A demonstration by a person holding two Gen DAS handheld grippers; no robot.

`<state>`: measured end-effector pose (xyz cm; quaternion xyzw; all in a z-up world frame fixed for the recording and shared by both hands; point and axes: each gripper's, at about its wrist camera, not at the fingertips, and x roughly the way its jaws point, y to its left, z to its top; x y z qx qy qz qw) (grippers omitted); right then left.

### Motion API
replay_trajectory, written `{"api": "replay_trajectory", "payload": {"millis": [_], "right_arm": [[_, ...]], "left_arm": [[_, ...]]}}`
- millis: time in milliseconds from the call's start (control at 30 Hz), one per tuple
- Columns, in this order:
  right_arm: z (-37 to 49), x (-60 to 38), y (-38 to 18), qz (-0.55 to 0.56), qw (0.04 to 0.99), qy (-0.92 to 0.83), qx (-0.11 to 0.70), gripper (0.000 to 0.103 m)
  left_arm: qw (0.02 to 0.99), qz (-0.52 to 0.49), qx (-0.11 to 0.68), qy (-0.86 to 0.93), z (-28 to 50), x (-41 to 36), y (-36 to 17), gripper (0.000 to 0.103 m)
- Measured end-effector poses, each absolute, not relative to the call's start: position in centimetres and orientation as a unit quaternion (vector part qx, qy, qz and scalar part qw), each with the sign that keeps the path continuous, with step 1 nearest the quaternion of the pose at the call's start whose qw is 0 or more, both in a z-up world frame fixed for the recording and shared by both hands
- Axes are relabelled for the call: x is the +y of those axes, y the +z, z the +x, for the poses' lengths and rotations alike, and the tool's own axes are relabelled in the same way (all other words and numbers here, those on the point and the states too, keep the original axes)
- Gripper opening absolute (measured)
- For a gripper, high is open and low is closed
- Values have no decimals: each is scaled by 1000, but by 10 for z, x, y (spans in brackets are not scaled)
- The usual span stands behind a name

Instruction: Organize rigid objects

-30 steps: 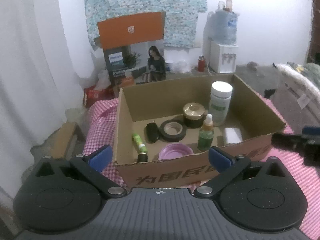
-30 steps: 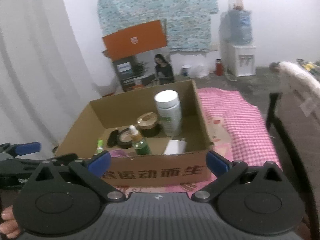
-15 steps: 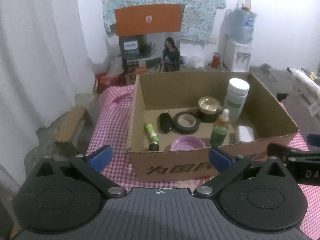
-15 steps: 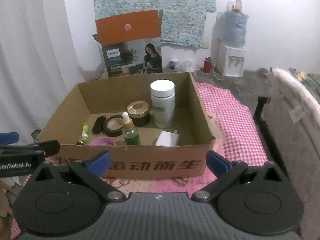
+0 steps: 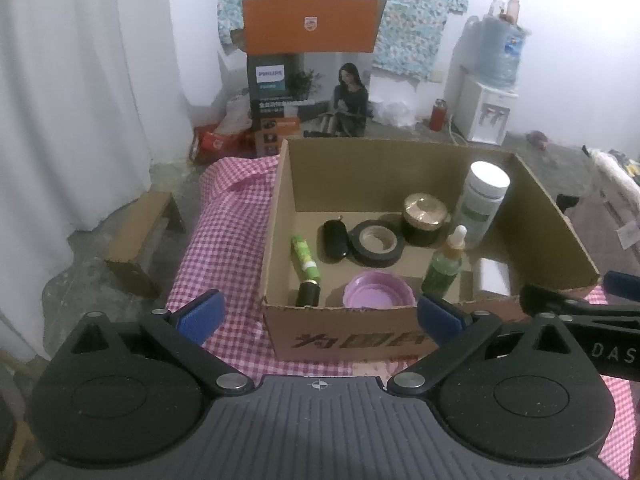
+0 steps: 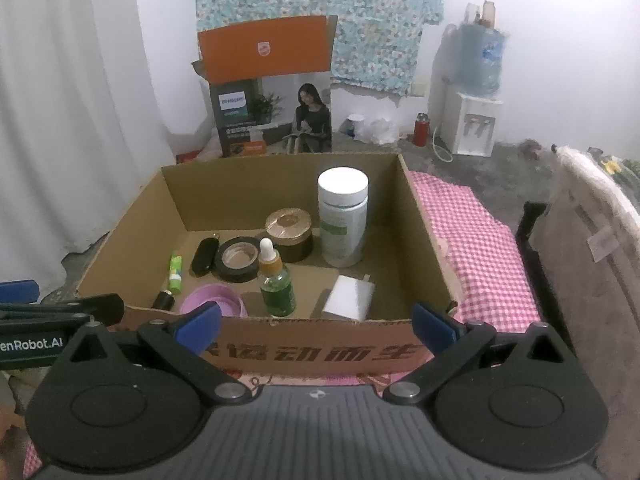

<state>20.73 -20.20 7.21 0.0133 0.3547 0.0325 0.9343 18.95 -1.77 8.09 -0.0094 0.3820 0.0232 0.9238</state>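
Left tongs [image 5: 319, 313] and right tongs [image 6: 317, 323] gape wide, empty, before the cardboard box [image 6: 316, 350].

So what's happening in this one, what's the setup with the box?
A person holds two grippers in front of an open cardboard box on a pink checked cloth. Both the left gripper and the right gripper are open and hold nothing. In the box are a white-capped bottle, a gold-lidded jar, a roll of black tape, a green dropper bottle, a pink lid, a white block and a green tube. Nothing is being touched.
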Motion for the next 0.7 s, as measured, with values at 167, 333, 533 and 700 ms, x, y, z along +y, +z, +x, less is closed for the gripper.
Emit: {"api": "replay_trajectory", "payload": {"millis": [167,333,533,700], "right_arm": [[206,-203,75,13,935,32,352,103],[206,-204,75,12,934,33,356,103],[204,-206,77,9,935,32,353,103],[205,-209,75,17,933,35,358,103]], "left_arm": [[925,-3,378,25,190,-20,83,103],[924,3,380,25,191,-20,83,103],[924,10,381,26,191,-24,82,103],[923,14,383,27,192,-25,82,103]]}}
